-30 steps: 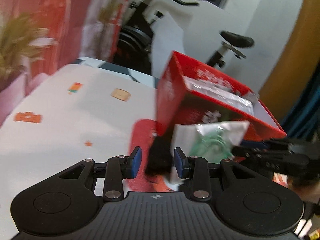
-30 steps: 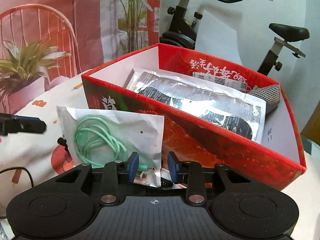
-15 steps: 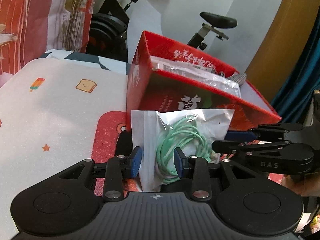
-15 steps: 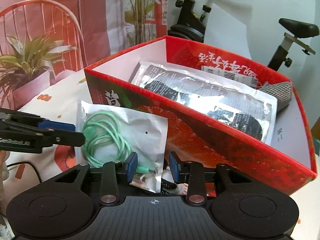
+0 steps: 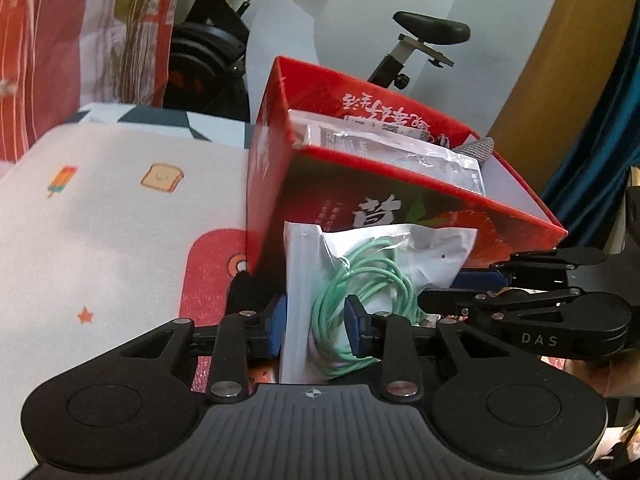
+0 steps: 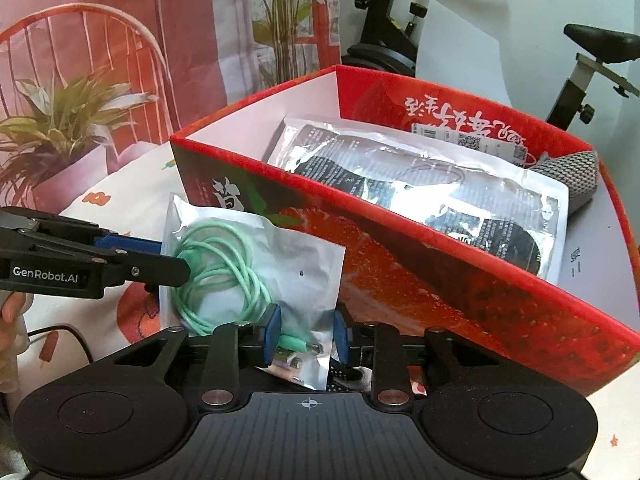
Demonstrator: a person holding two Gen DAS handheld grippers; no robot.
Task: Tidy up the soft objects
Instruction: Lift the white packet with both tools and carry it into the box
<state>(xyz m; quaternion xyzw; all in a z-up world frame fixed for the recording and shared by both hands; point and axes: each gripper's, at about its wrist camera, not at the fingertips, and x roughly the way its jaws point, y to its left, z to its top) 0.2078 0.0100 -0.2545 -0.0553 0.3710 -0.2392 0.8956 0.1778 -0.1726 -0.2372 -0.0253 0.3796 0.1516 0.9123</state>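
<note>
A: Pouch (image 5: 372,276) with the green cable (image 5: 360,304) is the item in hand; largest first, though. Red box (image 5: 400,208) sits on the padded table (image 5: 104,216), open top, already holding a silver packet (image 6: 440,196) and a grey mesh thing (image 6: 572,172).

B: Where's the pouch relative to it?

A: Upright against the box's near wall, outside it. Both tools are at it: left gripper (image 5: 316,320) straddles its lower edge, right gripper (image 6: 306,330) its bottom corner by the plugs.

B: Jaws?

A: Narrow on both, pads flanking the pouch; whether either truly pinches, cannot tell.

B: Step?

A: Judged mid-transfer: pouch not yet boxed. Next calls for a firm pinch, a lift above the rim, then release inside.
</note>
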